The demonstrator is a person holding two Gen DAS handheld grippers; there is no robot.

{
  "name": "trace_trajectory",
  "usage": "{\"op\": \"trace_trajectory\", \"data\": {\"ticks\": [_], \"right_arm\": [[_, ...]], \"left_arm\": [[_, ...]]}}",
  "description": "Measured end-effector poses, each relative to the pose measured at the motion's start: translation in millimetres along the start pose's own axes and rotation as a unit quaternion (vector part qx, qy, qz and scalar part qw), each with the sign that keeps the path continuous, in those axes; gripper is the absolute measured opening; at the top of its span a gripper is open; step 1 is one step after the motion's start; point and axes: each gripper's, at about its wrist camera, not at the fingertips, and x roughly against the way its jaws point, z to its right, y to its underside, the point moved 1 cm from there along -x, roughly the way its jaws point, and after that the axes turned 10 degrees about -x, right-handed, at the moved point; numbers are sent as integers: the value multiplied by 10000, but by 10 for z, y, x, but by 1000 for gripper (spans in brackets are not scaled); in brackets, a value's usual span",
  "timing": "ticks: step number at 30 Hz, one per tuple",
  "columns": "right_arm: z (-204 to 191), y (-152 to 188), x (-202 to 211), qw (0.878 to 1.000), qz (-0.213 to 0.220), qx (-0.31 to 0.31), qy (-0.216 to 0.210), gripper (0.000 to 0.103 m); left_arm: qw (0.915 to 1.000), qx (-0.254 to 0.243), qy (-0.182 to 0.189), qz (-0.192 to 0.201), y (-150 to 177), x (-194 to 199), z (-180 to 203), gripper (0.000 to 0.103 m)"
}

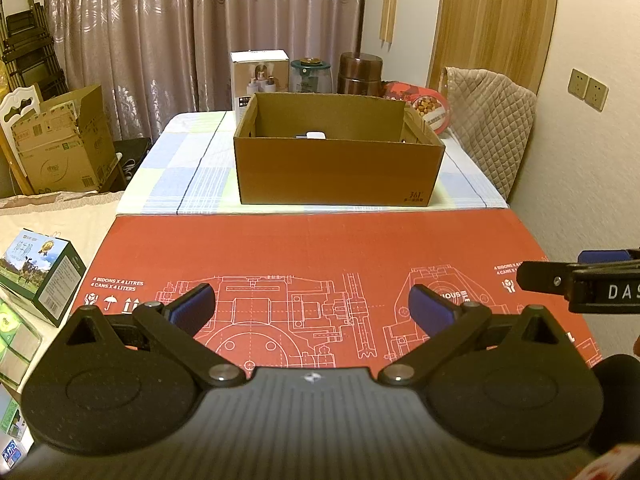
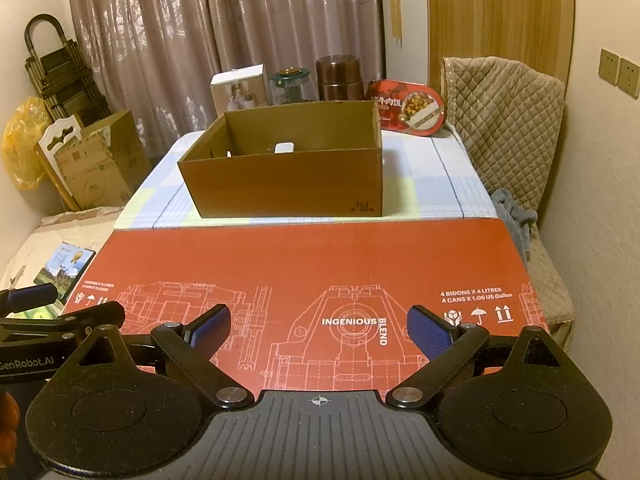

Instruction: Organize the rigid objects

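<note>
An open brown cardboard box (image 1: 336, 172) (image 2: 288, 184) stands on the checked tablecloth, with a small white object (image 1: 314, 135) (image 2: 285, 147) lying inside it. Behind it stand a white product box (image 1: 260, 74) (image 2: 239, 89), a glass jar (image 1: 311, 76) (image 2: 290, 84), a brown canister (image 1: 360, 74) (image 2: 339, 77) and a red food tray (image 1: 428, 110) (image 2: 408, 109). My left gripper (image 1: 312, 308) hovers open over the red printed board (image 1: 312, 248), holding nothing. My right gripper (image 2: 319, 328) is open and bare over the same board (image 2: 312, 256). Each gripper's tip shows at the edge of the other's view.
A green-and-blue carton (image 1: 44, 272) (image 2: 64, 264) lies left of the board on the bed. A quilted chair back (image 1: 492, 120) (image 2: 504, 120) stands at the right, a grey cloth (image 2: 516, 220) beside it. Cardboard boxes (image 1: 60, 144) (image 2: 96, 164) sit on the floor at left.
</note>
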Motion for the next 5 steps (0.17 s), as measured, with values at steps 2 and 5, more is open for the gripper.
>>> {"op": "trace_trajectory", "data": {"ticks": [2,5], "right_arm": [[0,3,-3,10000,1,-2,-5,92],[5,22,-4,10000,15,-9,-14,92]], "left_arm": [[10000,69,54,13,13,1,-13,102],[9999,105,54,38,25,6,-19,102]]}}
